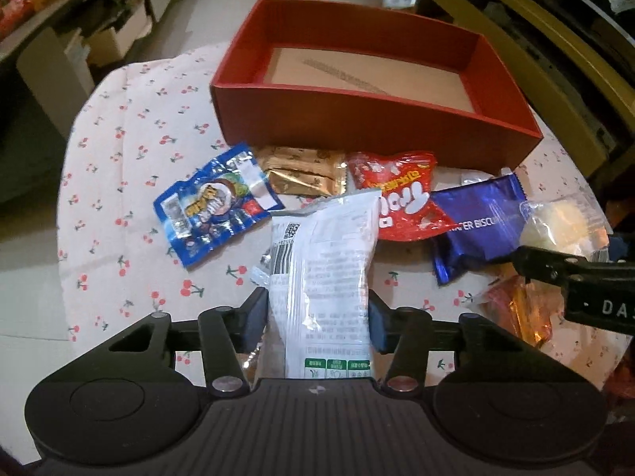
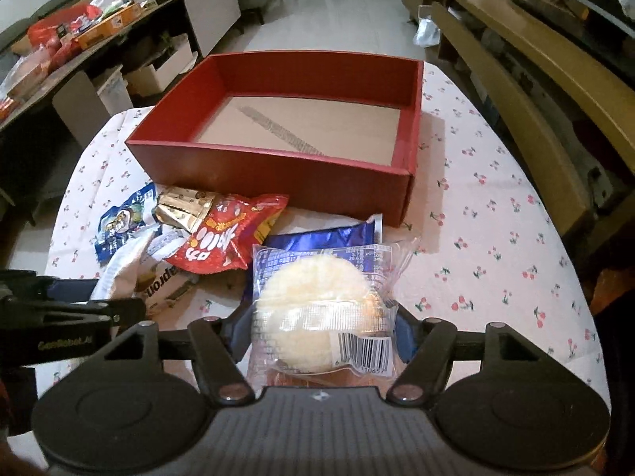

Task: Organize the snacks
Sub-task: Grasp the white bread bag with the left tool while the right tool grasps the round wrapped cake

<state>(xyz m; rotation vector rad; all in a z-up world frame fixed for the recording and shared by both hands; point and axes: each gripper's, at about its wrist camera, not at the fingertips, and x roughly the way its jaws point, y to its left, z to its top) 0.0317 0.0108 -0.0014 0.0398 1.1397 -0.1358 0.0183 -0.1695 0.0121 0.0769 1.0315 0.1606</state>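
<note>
Each gripper is clamped on a snack to carry: left gripper (image 1: 317, 313) pinches a white packet (image 1: 323, 277), right gripper (image 2: 323, 327) a wrapped cake (image 2: 317, 313), the empty red box (image 2: 278, 166) just ahead.

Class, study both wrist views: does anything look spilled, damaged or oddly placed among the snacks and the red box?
Nothing is spilled or torn. The red box is empty, and the loose packets, such as the red packet and blue wafer packet, lie overlapping in front of it. Each gripper holds one packet: white packet, clear-wrapped cake.
</note>
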